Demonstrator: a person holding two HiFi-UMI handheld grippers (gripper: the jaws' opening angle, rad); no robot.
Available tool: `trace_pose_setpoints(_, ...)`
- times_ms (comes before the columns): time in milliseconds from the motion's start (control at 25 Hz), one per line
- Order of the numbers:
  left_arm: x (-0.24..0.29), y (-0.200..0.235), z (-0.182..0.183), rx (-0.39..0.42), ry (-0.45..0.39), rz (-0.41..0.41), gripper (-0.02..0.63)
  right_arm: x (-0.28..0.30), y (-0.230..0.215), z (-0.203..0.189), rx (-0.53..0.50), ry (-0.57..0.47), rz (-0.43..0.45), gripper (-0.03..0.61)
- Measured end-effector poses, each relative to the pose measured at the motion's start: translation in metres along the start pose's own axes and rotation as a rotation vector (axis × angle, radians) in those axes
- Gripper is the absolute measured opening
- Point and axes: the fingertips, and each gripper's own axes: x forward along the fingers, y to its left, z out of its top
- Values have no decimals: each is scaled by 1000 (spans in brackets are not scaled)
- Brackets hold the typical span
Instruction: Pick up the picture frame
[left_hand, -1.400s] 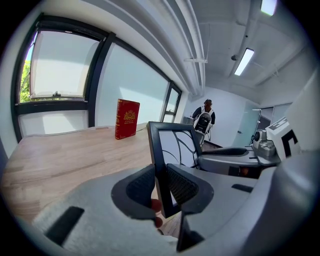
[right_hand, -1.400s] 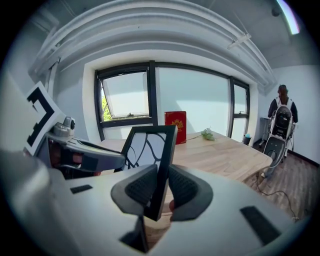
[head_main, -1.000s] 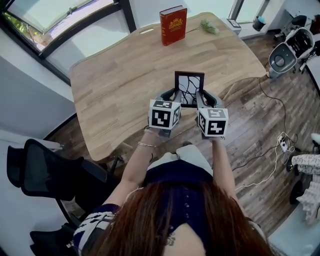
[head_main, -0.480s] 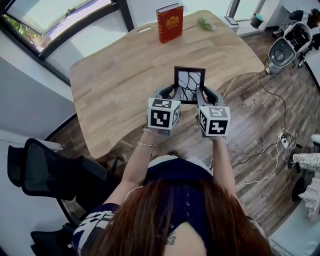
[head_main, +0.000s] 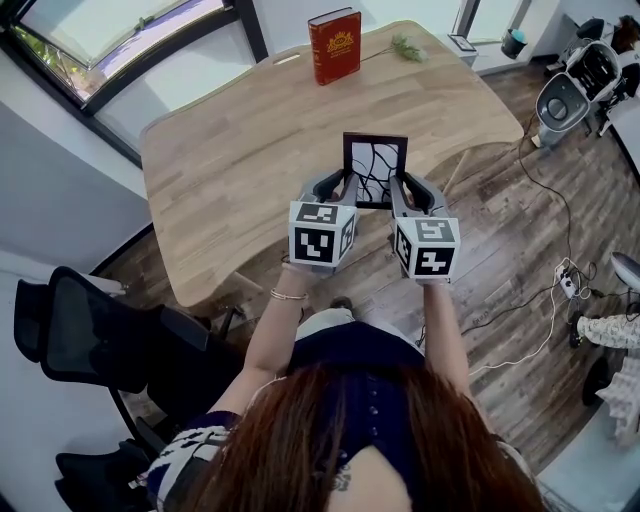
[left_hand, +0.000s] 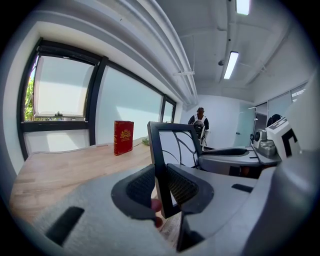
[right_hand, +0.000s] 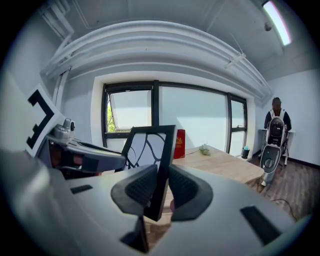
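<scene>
A dark picture frame (head_main: 375, 169) with a white, black-veined print is held upright above the front edge of the wooden table (head_main: 250, 170). My left gripper (head_main: 343, 192) is shut on the frame's left side bar (left_hand: 161, 170). On the opposite side, my right gripper (head_main: 396, 193) is shut on the right side bar (right_hand: 161, 175). In both gripper views the frame's edge sits pinched between the ribbed pads, and the other gripper shows beyond the print.
A red book (head_main: 334, 45) stands upright at the table's far edge, with a small green sprig (head_main: 407, 47) to its right. A black office chair (head_main: 100, 340) is at the lower left. Cables (head_main: 540, 300) lie on the wooden floor at right. A person (right_hand: 275, 120) stands far off.
Both grippers have risen together with the frame, which now sits higher and slightly farther from me over the table edge. The grip on each side is unchanged.
</scene>
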Motion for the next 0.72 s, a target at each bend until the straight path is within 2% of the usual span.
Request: trace_pose_setpoints(720,-58,-46,10,20,-69,40,91,-71,9,15,-30,-74,30,74)
